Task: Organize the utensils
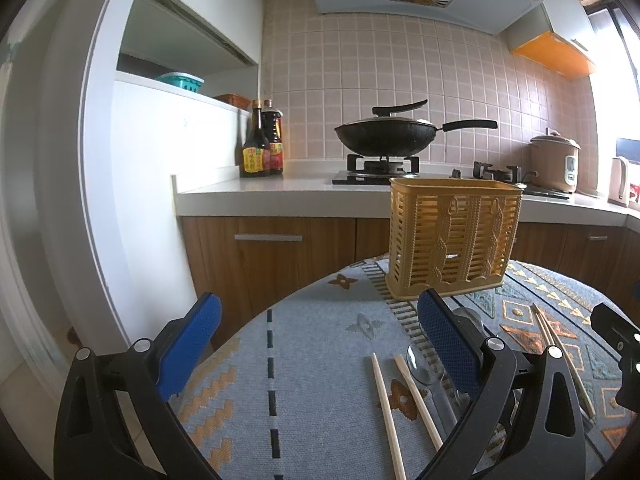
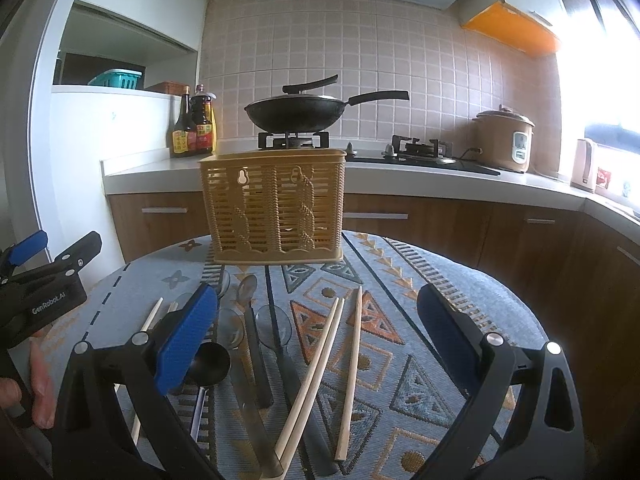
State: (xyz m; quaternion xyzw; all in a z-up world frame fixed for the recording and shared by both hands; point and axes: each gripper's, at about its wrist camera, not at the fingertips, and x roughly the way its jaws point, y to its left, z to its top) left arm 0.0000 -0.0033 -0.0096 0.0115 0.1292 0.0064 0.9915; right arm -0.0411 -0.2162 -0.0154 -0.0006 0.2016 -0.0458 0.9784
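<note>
While both claws hang wide and empty, I judge sorting unstarted: right claw [image 2: 316,320] next pinches chopsticks [image 2: 316,376] lower centre, lifts toward basket [image 2: 274,206].

Pink tiled wall [image 2: 400,60], white counter [image 2: 440,178], wooden cabinets [image 2: 440,232], bright window [image 2: 600,60].

One yellow slatted utensil holder [image 2: 274,206] is standing on the patterned tabletop [image 2: 420,280]. Five wooden chopsticks are lying in front of it: a crossed pair [image 2: 316,376], a single one [image 2: 352,368] to their right, and two more [image 1: 400,400] at the left. About five spoons are lying between them, one with a black bowl [image 2: 210,364], the others clear or grey [image 2: 272,328]; overlaps are making that count uncertain.
</note>
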